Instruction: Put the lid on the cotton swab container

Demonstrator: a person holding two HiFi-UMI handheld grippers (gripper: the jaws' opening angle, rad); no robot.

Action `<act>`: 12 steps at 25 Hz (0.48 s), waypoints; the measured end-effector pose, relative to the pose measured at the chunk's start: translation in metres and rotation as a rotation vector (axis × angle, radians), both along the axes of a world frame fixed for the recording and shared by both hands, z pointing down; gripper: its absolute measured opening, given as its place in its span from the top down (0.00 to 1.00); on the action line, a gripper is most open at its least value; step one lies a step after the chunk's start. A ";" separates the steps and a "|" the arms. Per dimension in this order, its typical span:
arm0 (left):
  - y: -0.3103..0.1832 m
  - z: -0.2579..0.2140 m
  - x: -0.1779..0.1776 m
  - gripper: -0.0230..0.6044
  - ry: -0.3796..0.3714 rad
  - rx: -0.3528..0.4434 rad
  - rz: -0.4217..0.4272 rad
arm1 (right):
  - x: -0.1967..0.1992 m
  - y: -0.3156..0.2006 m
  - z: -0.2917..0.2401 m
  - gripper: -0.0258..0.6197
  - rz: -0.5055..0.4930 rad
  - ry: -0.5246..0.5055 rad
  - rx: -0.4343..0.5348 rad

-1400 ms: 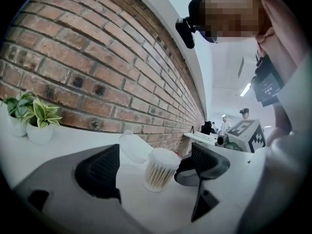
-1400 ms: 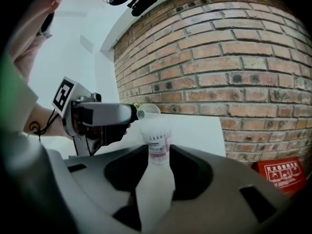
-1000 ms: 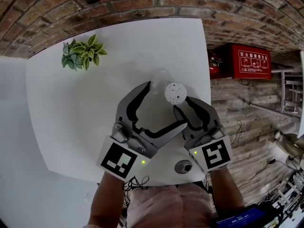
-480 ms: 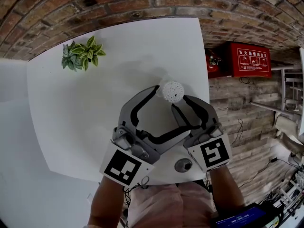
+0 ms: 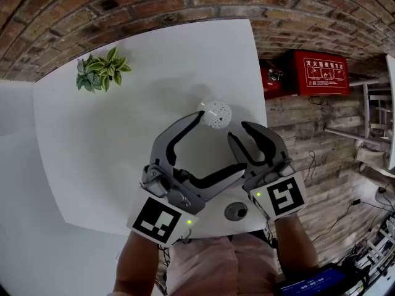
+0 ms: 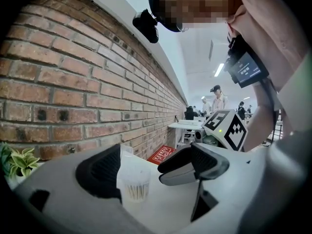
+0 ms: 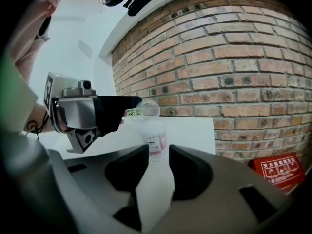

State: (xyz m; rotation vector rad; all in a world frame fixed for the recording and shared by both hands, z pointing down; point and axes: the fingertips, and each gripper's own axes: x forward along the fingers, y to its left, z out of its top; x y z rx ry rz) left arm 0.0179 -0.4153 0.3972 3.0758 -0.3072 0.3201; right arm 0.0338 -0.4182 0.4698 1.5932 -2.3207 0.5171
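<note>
The cotton swab container (image 5: 216,115) stands upright on the white table (image 5: 123,134), a white tub with a pink label (image 7: 155,140). Its clear lid (image 7: 146,109) sits tilted at the tub's top rim, against the tip of one finger of my left gripper (image 5: 219,142). That gripper's other finger stays well clear, so its jaws stand wide apart. In the left gripper view the tub (image 6: 135,184) and lid (image 6: 126,152) lie close to the left pad. My right gripper (image 5: 239,132) is open, and the tub stands just beyond its fingertips (image 7: 157,152).
A small potted plant (image 5: 99,71) sits at the table's far left. A brick wall runs behind the table. A red fire-equipment box (image 5: 321,76) stands on the floor past the right edge. A small grey round object (image 5: 235,212) lies near the front edge.
My left gripper has moved toward the container, and the lid has gone from beside the tub to over its top. My right gripper has drawn back slightly from the tub.
</note>
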 end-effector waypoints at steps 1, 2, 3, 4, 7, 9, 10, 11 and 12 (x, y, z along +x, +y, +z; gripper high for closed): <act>0.001 0.000 0.000 0.23 -0.002 0.000 0.001 | 0.004 0.000 -0.001 0.75 0.005 0.007 0.012; 0.001 -0.001 0.000 0.23 -0.004 0.002 0.002 | 0.007 0.000 -0.002 0.75 0.011 0.010 0.019; 0.002 -0.001 0.000 0.23 -0.006 0.003 0.004 | 0.009 0.000 -0.003 0.76 0.019 0.010 0.021; 0.004 -0.002 0.001 0.23 -0.008 0.003 0.007 | 0.011 0.001 -0.004 0.76 0.027 0.009 0.021; 0.008 -0.005 0.002 0.23 -0.007 0.006 0.019 | 0.017 0.001 -0.007 0.77 0.049 0.006 0.024; 0.010 -0.006 0.003 0.23 -0.006 0.008 0.025 | 0.021 0.001 -0.010 0.77 0.065 0.001 0.035; 0.011 -0.006 0.004 0.23 -0.007 0.006 0.028 | 0.023 0.001 -0.012 0.77 0.074 -0.005 0.044; 0.012 -0.006 0.004 0.23 -0.009 0.004 0.031 | 0.025 0.001 -0.014 0.77 0.083 -0.012 0.054; 0.013 -0.005 0.005 0.23 -0.011 0.003 0.035 | 0.028 0.000 -0.017 0.77 0.091 -0.017 0.062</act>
